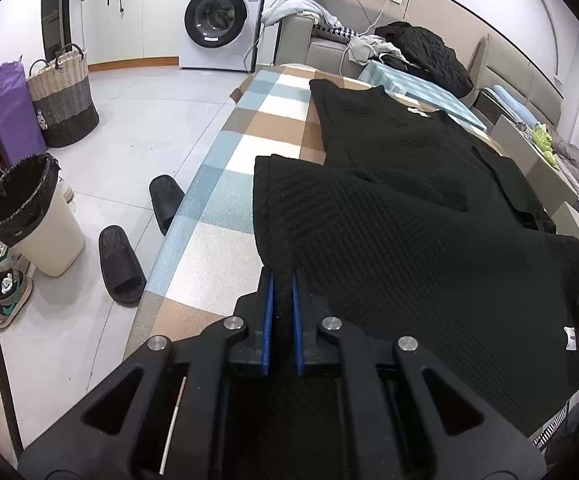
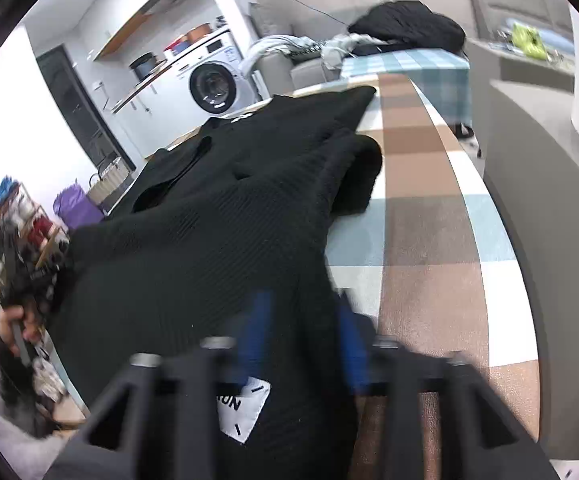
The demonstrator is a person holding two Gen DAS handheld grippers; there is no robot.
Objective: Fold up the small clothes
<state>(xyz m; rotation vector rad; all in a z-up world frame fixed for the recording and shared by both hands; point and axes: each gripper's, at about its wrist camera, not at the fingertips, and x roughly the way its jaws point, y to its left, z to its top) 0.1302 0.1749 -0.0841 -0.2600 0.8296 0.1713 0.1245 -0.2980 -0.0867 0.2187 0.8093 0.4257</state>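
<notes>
Left tool [image 1: 283,280] clamped on black garment [image 1: 429,216] hem; right tool [image 2: 303,320] pinched hem too, blurred. Checked counter [image 1: 225,184] bare at frame left.

Black hand-held gripper [image 1: 283,280]: blue pads [image 1: 267,320], silver screws [image 1: 235,323].

From my remote station I count one black sweater [image 1: 429,216], two grippers, two black slippers [image 1: 121,264], one washing machine [image 1: 221,20], one woven basket [image 1: 63,96], one lined bin [image 1: 29,216].
</notes>
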